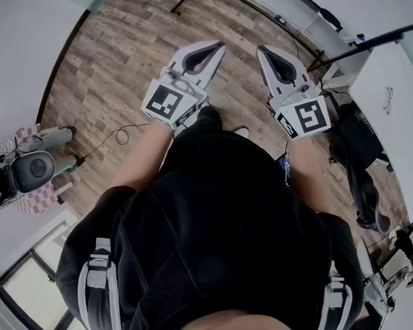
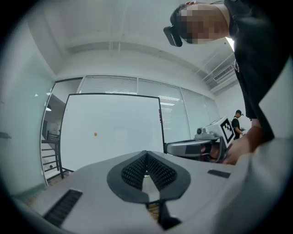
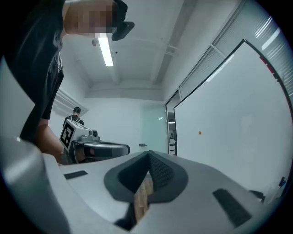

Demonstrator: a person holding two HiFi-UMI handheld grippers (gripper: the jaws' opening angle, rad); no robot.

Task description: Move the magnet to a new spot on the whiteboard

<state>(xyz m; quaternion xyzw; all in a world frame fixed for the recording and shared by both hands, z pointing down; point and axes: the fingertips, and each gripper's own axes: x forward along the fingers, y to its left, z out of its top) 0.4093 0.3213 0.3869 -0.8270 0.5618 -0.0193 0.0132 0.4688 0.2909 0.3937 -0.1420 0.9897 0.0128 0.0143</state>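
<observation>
Orange magnet (image 2: 95, 134) on whiteboard (image 2: 114, 151): well ahead, up-left of my left gripper (image 2: 146, 154) | left and right gripper (image 3: 149, 155): pressed together, empty

The magnet (image 2: 95, 134) is just a tiny round orange dot, stuck flat on the whiteboard (image 2: 119, 151). It sits left of the middle and roughly halfway up. The whiteboard is big, white and glossy with a thin black edge. It stands upright out ahead of me, well apart from where I'm standing.
</observation>
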